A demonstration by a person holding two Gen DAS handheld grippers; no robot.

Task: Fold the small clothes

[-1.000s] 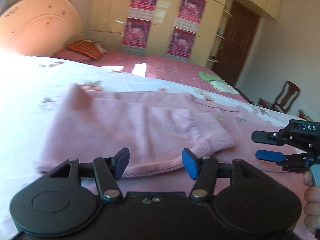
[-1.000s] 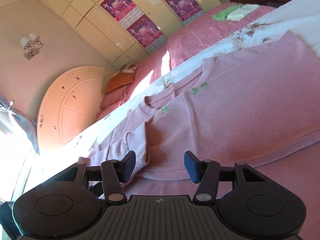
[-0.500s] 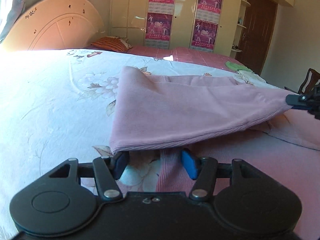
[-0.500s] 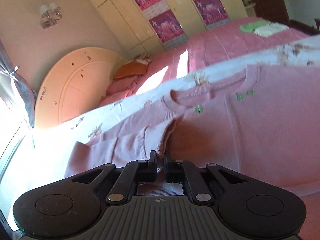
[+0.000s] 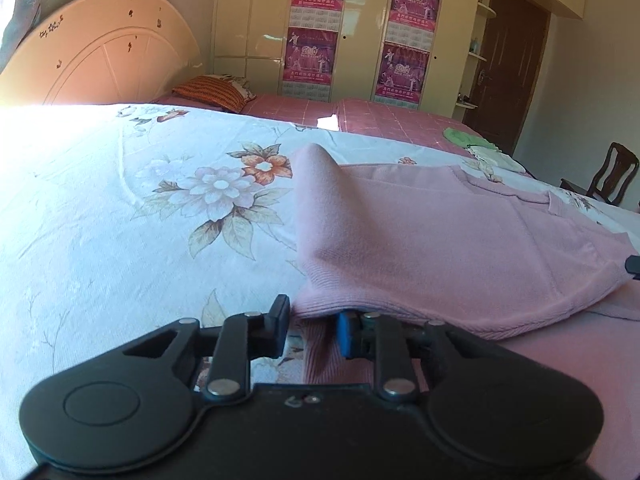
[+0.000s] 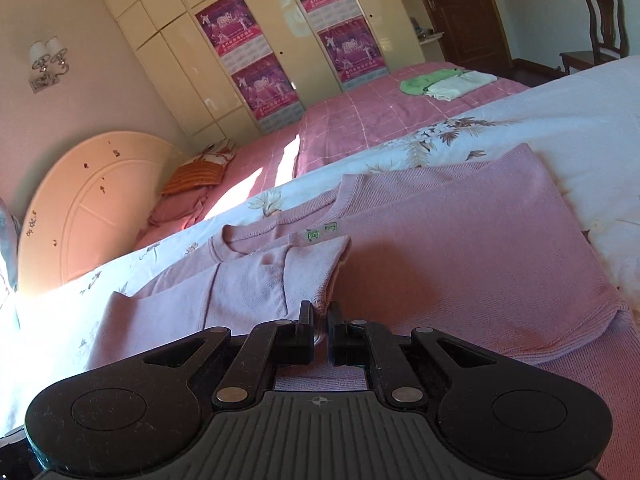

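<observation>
A pink knitted sweater [image 5: 440, 248] lies on the floral sheet [image 5: 120, 220], its left part folded over the body. My left gripper [image 5: 312, 326] is at the near left corner of the hem. Its jaws are closing with the ribbed hem between them, and the pads stand a little apart from the cloth. In the right wrist view the sweater [image 6: 460, 248] spreads out ahead, neckline at the far side. My right gripper [image 6: 320, 316] is shut on the edge of the folded-over flap. Its tip [image 5: 633, 266] shows at the right edge of the left wrist view, holding that flap slightly raised.
Beyond the sheet runs a pink checked cover with an orange pillow [image 5: 212, 90] by the round headboard [image 5: 100, 60]. Folded green [image 6: 424, 82] and white [image 6: 460, 84] cloths lie on it. A wardrobe with posters [image 5: 360, 40], a door and a wooden chair [image 6: 604, 12] stand behind.
The right gripper shut on the sweater's edge and drew it up and across. The left gripper shifted to the hem's near left corner and its jaws narrowed around it.
</observation>
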